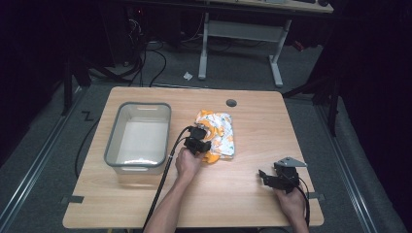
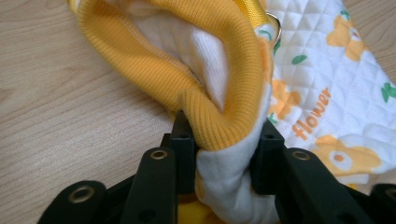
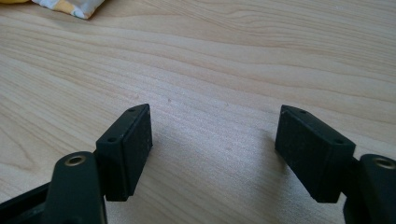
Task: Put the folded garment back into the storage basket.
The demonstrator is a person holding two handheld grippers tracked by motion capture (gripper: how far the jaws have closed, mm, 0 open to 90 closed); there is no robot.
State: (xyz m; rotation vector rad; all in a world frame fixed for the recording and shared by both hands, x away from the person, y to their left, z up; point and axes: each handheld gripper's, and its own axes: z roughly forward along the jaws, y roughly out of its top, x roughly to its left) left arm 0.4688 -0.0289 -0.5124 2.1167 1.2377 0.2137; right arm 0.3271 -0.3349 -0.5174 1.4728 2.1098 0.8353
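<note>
- The garment (image 1: 217,134), a white quilted baby piece with orange flower print and yellow ribbed trim, lies on the tabletop (image 1: 252,194) just right of centre, at about 3 o'clock from the clear plastic bin (image 1: 139,137).
- Judging by the layout, the work is putting the garment into the bin. The bin looks empty, so only the grasp is done; lifting, carrying over and dropping in are left.
- The left gripper (image 2: 223,156) sits at the garment's 7 o'clock corner. Its jaws are closed tight on a bunched fold of white fabric and yellow ribbed cuff (image 2: 219,126), pinched between both pads.
- The right gripper (image 3: 215,154) hovers low over bare tabletop at about 5 o'clock from the garment, well apart from it. Its jaws stand wide open, holding and touching nothing.
</note>
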